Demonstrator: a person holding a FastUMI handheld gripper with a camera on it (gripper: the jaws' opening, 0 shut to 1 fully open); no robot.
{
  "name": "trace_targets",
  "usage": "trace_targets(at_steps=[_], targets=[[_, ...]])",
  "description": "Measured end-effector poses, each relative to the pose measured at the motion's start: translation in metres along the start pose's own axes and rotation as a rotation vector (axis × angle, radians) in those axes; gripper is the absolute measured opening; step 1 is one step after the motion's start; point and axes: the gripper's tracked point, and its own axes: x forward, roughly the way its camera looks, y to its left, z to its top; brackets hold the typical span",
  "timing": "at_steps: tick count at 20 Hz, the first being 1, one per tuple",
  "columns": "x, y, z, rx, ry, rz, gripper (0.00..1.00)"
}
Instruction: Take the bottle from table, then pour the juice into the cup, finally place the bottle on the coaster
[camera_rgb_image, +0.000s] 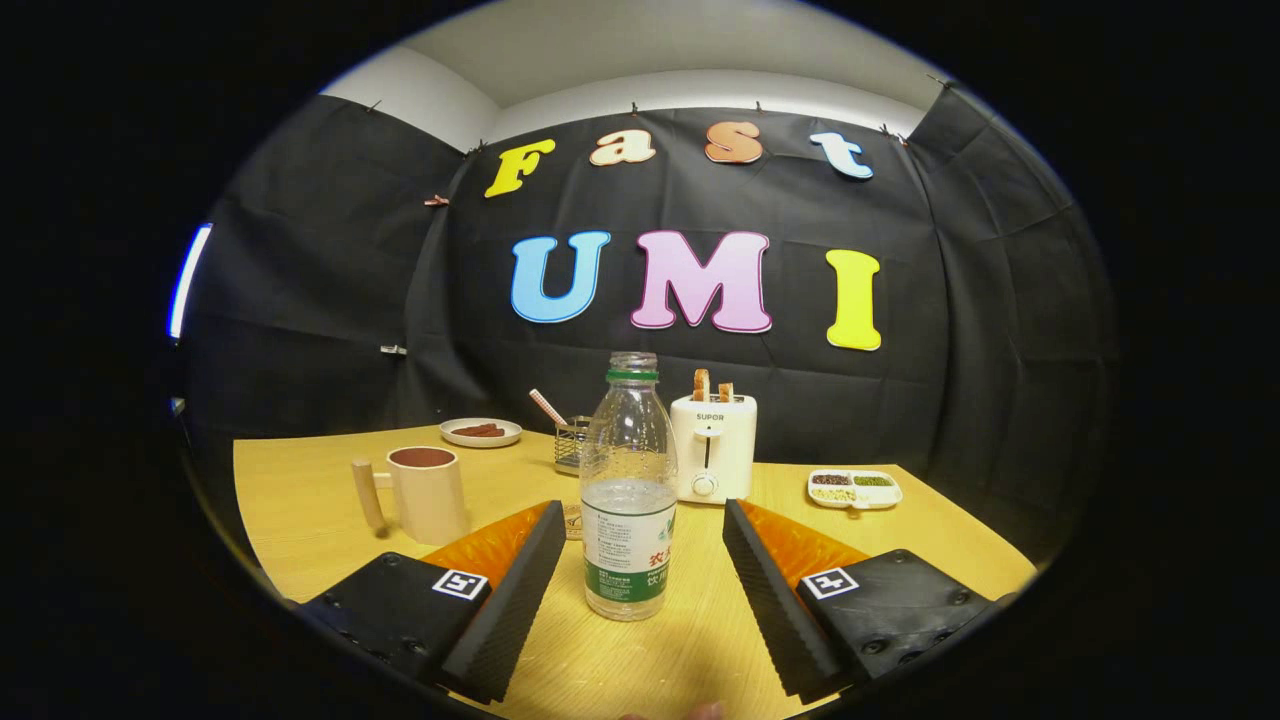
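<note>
Clear glossy plastic bottle (628, 490) with paper-like label, matt mug (428, 492), smooth wood-grain table (300, 500), ribbed gripper (645, 560) pads.

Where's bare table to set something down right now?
Bare wood lies left of the cup, and to the right between the toaster and the divided dish. Crowded behind the bottle: wire basket, toaster, plate. The open tongs straddle the bottle without touching it.
</note>
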Motion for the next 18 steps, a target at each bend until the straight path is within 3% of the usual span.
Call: trace_targets(at_steps=[11,15,17,18], targets=[[0.045,0.01,-0.018,0.03,0.022,-0.012,0.97],[0.054,0.01,-0.022,-0.015,0.021,-0.034,0.97],[0.056,0.01,-0.025,-0.018,0.025,-0.045,0.91],[0.059,0.011,-0.027,-0.006,0.028,-0.047,0.81]])
